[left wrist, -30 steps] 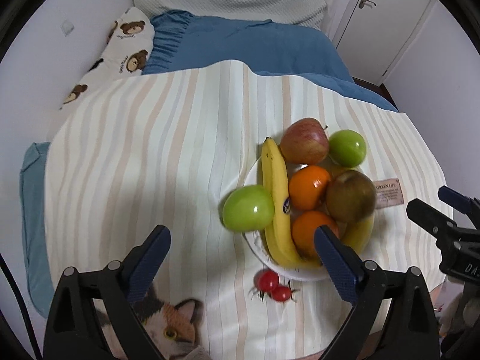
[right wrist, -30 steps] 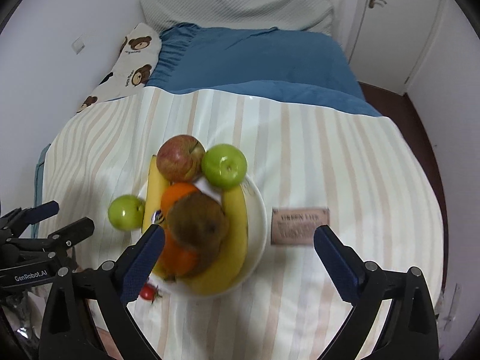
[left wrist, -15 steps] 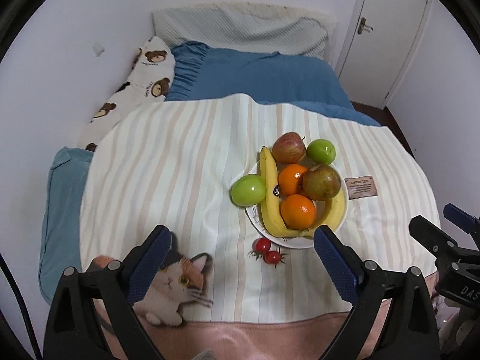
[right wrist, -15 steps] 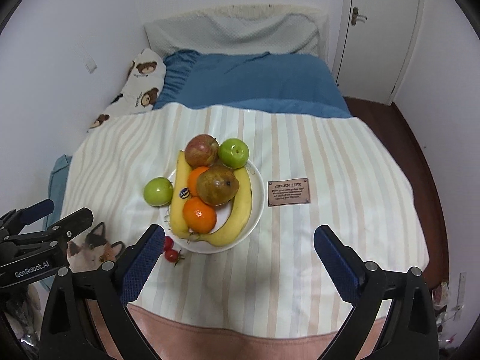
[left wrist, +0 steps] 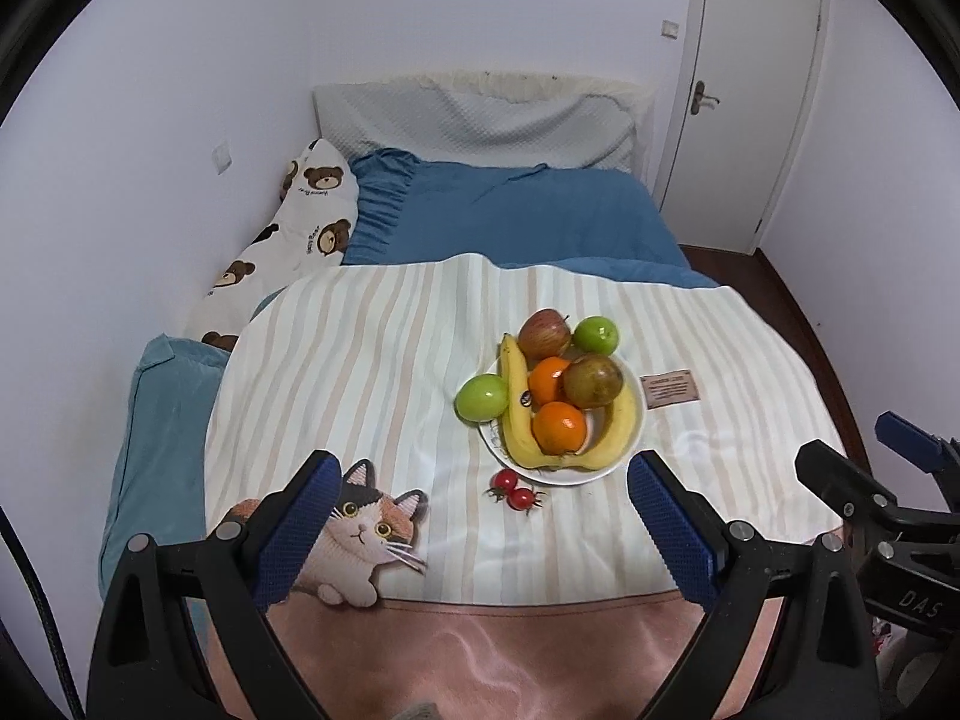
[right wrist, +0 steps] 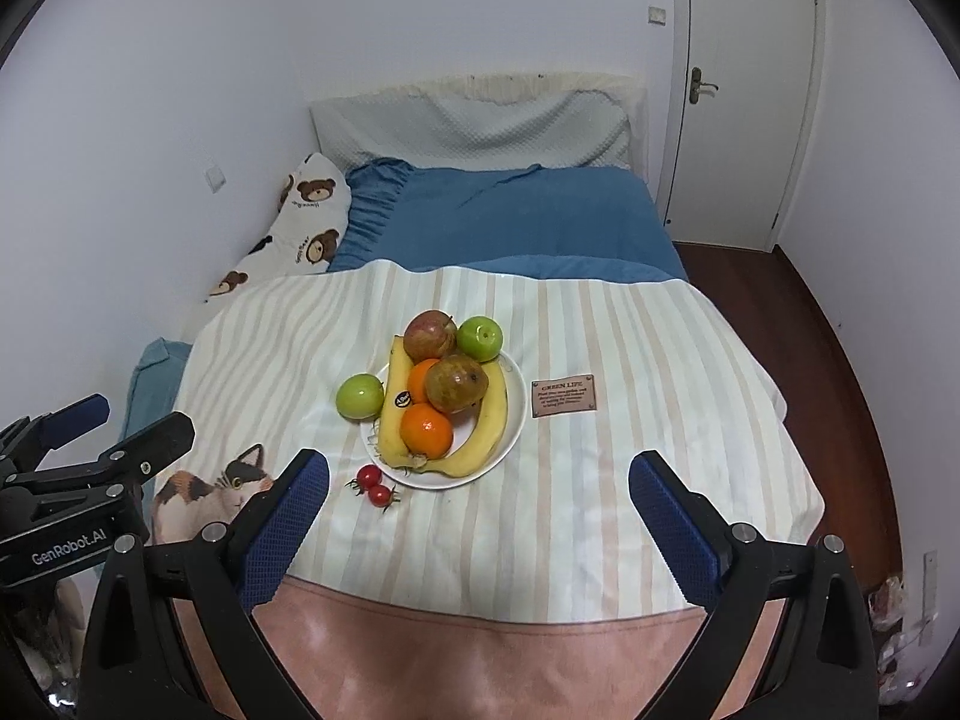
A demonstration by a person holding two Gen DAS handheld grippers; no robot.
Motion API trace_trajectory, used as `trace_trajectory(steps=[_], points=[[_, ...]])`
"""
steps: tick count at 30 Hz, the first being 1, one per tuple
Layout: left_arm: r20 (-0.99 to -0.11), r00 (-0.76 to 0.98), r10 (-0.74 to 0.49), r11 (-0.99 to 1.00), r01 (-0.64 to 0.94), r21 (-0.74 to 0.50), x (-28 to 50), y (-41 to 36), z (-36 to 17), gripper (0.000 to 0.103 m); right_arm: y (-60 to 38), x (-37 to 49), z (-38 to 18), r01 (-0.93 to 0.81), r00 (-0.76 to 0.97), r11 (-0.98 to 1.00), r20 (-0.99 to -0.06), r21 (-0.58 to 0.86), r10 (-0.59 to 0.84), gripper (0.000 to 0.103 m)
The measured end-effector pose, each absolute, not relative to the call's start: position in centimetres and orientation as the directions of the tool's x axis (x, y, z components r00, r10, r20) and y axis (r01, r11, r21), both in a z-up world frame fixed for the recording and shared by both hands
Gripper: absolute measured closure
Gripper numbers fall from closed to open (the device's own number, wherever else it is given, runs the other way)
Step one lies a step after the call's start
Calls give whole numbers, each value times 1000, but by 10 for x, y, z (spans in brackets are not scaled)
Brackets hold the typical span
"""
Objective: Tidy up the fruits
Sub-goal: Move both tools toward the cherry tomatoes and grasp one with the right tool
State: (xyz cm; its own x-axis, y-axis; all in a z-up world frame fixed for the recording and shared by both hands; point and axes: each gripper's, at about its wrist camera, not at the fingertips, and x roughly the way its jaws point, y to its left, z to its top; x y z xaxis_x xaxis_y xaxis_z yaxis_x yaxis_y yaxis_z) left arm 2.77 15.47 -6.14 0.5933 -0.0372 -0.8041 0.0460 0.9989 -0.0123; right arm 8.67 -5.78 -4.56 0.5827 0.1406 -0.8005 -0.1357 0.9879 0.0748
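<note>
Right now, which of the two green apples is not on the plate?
The green apple left of the bananas: it rests on the striped blanket, touching the white plate. The other green apple sits at the plate's far edge beside the red apple.

The left gripper (left wrist: pixel 486 510) fills the lower part of its own view, black arms running up from five and seven o'clock to blue-padded fingers (left wrist: pixel 300 531) set wide apart with nothing between them. The right gripper (right wrist: pixel 480 516) stands the same way, its blue pads (right wrist: pixel 672 531) spread wide and empty. Each shows in the other's camera: the right one at about four o'clock in the left view, the left one at about eight o'clock in the right view.
</note>
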Motion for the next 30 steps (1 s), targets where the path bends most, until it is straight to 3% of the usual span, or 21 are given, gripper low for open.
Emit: trace_trajectory(steps=[8,13,15,17,18,24,30], points=[[-797,601,-52,998,52,-26,7,149,-52,5,-65,60,-25,-135,616,987,-774,83,149,1],[-828,560,-39,999,20,-34,15,158,-70,5,-64,63,-43,-169,583,973,-779,160,229,1],[-842,539,-1,1000,-8,-6,21,167,-83,5,-60,71,-64,-174,540,964,-800,199,262,6],[-861,506,49,998,-49,28,30,181,-104,5,-53,82,-93,-177,481,951,-821,252,307,35],[-870,489,68,997,-62,43,33,187,-113,5,-50,88,-110,-172,445,946,-836,274,323,37],[-909,366,200,980,-95,177,61,224,-194,5,-15,116,-211,-122,332,920,-858,374,392,41],[-918,306,252,968,-70,242,85,242,-250,5,19,147,-291,-53,285,901,-858,430,426,41]])
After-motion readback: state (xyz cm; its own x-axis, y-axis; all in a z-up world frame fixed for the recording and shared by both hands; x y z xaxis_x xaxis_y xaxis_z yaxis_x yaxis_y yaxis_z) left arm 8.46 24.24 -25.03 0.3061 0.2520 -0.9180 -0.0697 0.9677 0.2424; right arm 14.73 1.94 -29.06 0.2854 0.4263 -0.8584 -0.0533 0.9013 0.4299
